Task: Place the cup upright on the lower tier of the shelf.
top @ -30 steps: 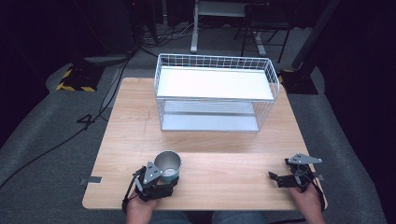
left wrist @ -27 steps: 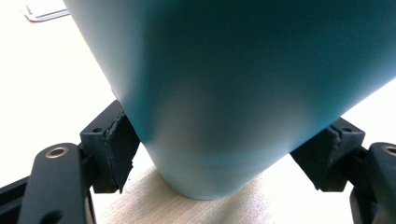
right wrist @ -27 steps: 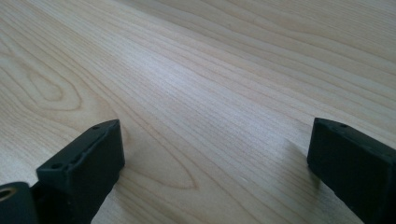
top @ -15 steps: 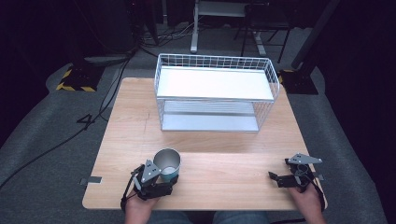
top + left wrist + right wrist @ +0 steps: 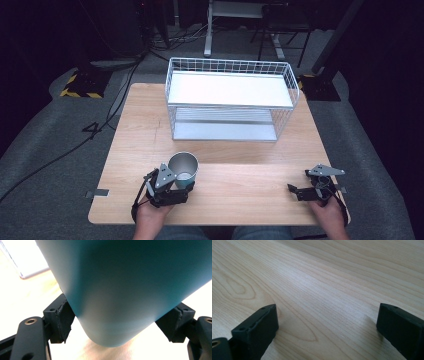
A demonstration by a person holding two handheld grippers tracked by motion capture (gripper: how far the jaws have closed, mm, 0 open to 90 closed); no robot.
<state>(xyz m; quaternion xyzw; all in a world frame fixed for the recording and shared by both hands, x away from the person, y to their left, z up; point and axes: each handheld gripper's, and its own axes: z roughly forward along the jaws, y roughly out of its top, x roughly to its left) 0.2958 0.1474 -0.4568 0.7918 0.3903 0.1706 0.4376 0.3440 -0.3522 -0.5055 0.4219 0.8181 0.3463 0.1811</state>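
High view first: I have the cup [image 5: 183, 169] at the near edge of the wooden table [image 5: 240, 155], well in front of the wire rack [image 5: 232, 100] and towards its left end. It stands upright, metal rim open to the camera. My left gripper [image 5: 169, 186] sits just behind it on the near side, the hand [image 5: 152, 216] coming up from the table edge.

Left gripper view shows the teal wall of the cup [image 5: 130, 285] between the two jaws, both pads [image 5: 63, 321] pressed to its lower curve, so I read that gripper as clamped on the cup. Its rounded base looks just clear of the wood, though I cannot be sure.

My right gripper [image 5: 314, 191] rests far to the right, in front of the rack's right end; its own view has the jaws spread wide over bare wood with nothing between them.

My worries, as judgements only. The pads bite low, where the wall curves in, and that smooth surface could slide out downward if I tilt or swing fast. With the grip so low the cup is top-heavy above the jaws and may rock forward. If the rack is the goal, the front wires and the upper shelf [image 5: 230, 89] leave a tight opening, and a raised rim could catch there and twist the cup free. I cannot see whether anything is inside, so a tilt might spill
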